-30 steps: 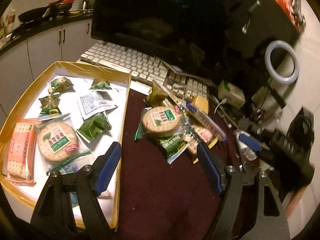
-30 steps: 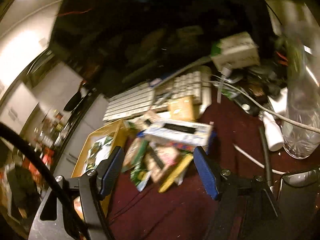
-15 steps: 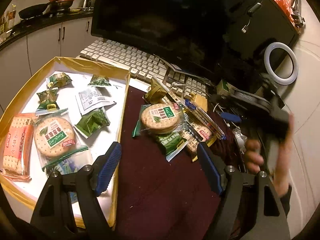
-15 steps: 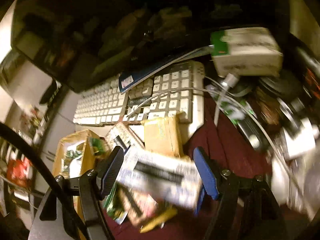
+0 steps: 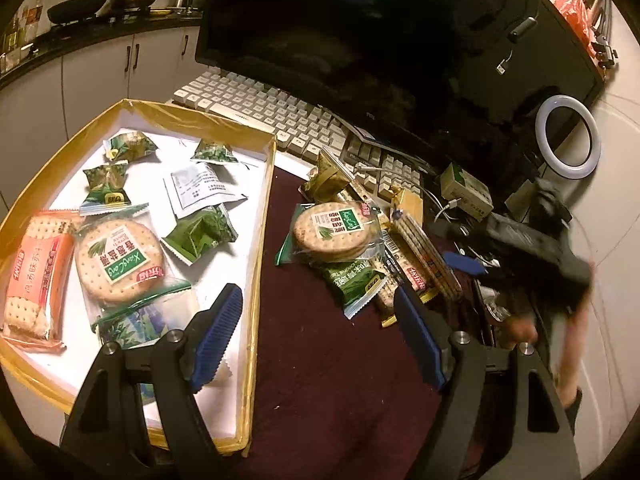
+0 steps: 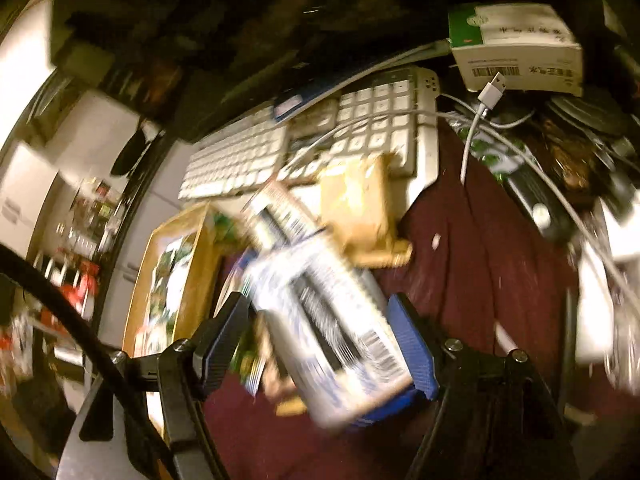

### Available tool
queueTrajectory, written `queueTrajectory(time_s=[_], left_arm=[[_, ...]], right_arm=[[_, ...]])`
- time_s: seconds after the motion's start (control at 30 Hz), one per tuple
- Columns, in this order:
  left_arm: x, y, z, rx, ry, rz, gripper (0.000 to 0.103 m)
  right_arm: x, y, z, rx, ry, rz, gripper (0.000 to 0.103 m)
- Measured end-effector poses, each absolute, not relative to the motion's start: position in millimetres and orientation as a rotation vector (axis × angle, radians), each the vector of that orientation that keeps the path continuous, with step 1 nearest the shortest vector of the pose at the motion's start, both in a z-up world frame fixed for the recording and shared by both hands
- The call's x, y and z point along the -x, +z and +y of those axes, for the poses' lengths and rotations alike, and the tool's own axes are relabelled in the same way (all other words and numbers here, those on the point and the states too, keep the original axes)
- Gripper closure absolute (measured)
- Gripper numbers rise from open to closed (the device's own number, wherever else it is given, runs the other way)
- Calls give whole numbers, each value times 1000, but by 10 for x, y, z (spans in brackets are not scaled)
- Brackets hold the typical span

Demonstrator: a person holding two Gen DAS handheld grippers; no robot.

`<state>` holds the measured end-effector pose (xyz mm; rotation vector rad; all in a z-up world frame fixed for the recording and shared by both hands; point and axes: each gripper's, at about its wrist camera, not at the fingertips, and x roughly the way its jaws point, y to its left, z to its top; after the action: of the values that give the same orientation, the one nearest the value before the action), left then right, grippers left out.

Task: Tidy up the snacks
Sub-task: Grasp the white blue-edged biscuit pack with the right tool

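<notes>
A dark monitor [image 5: 380, 40] stands at the back of the maroon-covered desk [image 5: 332, 380]. Left of the monitor run white cabinets [image 5: 96, 72] under a dark counter; right of it, a pale wall [image 5: 616, 216].

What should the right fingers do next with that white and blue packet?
Probably close on it. The white and blue packet lies between the open right gripper, not yet clearly pinched, atop the snack pile beside the yellow tray.
</notes>
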<state>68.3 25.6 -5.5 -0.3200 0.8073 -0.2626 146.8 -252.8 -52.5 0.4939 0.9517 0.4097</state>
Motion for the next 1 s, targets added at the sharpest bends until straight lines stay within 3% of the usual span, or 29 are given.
queueTrajectory(time_s=[0.27, 0.5, 0.6, 0.67, 0.7, 1.0], left_arm=[[-676, -71, 201, 308, -257, 814, 25], [-677, -90, 120, 281, -255, 817, 25], [-660, -93, 101, 271, -255, 817, 25], [-647, -91, 89, 262, -256, 814, 25], [-643, -93, 83, 257, -254, 812, 25], [-718, -133, -97, 198, -263, 827, 25]], right_arm=[[-1354, -598, -2464, -493, 364, 927, 29], [-1657, -690, -2653, -762, 262, 938, 28], [-1750, -674, -2525, -675, 168, 962, 28], [-1686, -677, -2452, -579, 115, 958, 34], [-1635, -693, -2454, -563, 101, 953, 48], [-1147, -871, -2763, -647, 129, 783, 49]])
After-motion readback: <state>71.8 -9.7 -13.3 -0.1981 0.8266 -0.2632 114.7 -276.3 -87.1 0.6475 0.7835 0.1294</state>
